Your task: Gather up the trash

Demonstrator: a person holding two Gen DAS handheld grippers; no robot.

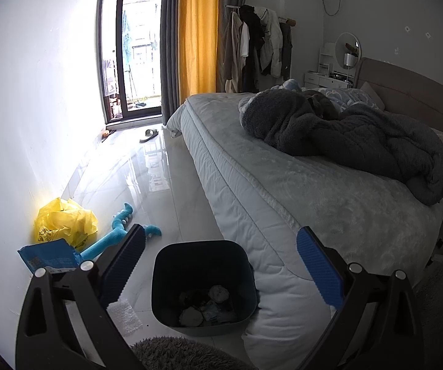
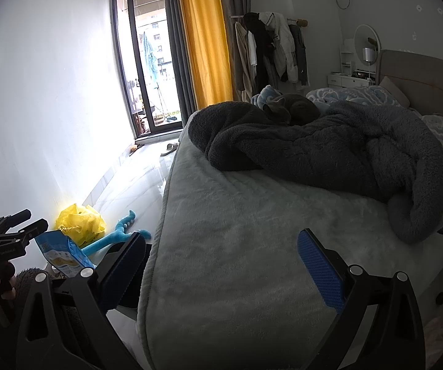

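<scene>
A dark bin [image 1: 204, 259] stands on the floor beside the bed, with several crumpled scraps [image 1: 218, 293] in its bottom. My left gripper [image 1: 221, 262] is open and empty above it. On the floor at the left lie a yellow plastic bag [image 1: 64, 222], a blue packet [image 1: 48, 257] and a bubble-wrap piece [image 1: 124, 316]. My right gripper [image 2: 221, 265] is open and empty over the bed's corner. The yellow bag [image 2: 81, 220] and blue packet [image 2: 62, 252] also show in the right wrist view.
A blue plush toy [image 1: 119, 234] lies by the bag. The bed [image 1: 283, 185] carries a dark fleece blanket [image 2: 329, 141] and a grey cat [image 2: 292, 109]. A slipper [image 1: 149, 135] lies near the balcony door. A shaggy rug [image 1: 175, 353] is at the bottom edge.
</scene>
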